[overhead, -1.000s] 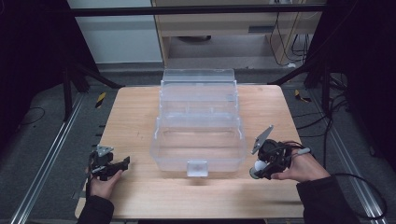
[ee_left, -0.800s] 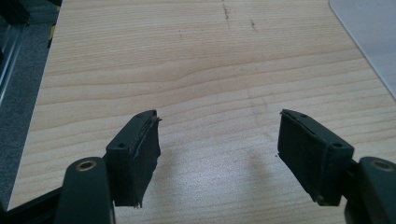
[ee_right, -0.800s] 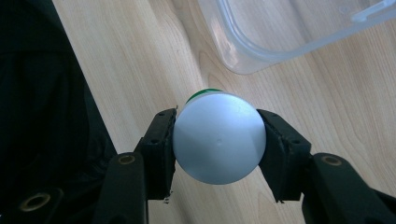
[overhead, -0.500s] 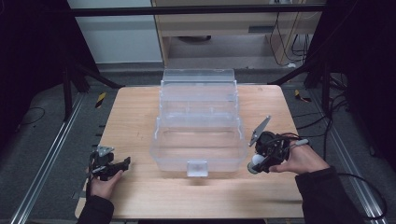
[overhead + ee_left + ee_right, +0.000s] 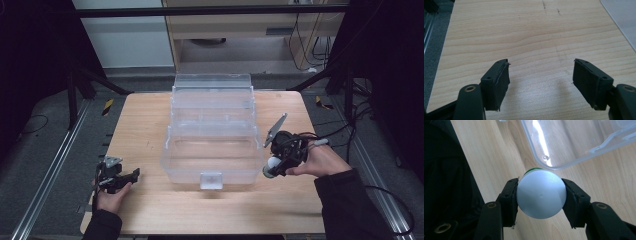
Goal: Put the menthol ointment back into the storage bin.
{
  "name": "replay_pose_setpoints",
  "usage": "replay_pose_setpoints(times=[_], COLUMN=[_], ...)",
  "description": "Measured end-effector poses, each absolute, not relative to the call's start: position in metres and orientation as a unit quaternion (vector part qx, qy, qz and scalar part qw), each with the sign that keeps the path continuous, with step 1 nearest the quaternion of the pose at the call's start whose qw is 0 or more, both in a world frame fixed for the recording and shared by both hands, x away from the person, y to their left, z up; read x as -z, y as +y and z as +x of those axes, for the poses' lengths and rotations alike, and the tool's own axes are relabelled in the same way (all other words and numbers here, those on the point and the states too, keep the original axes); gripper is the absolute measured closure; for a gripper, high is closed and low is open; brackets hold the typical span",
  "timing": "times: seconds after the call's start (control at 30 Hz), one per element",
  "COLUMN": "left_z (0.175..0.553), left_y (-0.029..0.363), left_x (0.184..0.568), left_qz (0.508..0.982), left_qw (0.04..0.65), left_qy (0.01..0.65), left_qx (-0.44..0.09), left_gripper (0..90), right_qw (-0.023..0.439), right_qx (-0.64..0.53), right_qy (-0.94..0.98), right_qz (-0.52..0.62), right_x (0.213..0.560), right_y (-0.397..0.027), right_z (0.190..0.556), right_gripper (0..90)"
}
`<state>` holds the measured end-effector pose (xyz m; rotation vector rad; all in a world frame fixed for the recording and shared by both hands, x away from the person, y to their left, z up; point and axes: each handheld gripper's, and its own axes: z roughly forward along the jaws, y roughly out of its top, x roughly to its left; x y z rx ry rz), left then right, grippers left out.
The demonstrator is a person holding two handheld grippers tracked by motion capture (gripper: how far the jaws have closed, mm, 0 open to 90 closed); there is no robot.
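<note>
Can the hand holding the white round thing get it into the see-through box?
Probably yes. The right gripper grips the white round thing beside the clear box, whose top looks open with nothing between them.

White round-capped bottle (image 5: 541, 196), green-edged (gripped), beside bin

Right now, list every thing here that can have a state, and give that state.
Clear plastic box: open, lid tilted back, looks empty.
White-capped container: clamped between the jaws, lifted beside the box's front corner.
Right gripper: shut on the container.
Left gripper: open, nothing between its jaws, over the wooden table.
</note>
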<state>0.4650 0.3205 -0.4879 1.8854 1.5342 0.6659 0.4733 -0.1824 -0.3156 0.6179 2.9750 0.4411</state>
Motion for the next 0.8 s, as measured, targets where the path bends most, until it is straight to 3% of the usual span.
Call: replay_pose_setpoints(times=[0.8], left_z=[0.465], left_y=[0.320], left_x=[0.488], left_qz=[0.713], left_qw=[0.305], left_qy=[0.578], left_qx=[-0.253], left_gripper=[29.0], right_qw=[0.052], right_qx=[-0.156], right_qy=[0.968], right_qz=[0.190], right_x=[0.308], right_y=[-0.155], right_z=[0.504], right_gripper=[50.4])
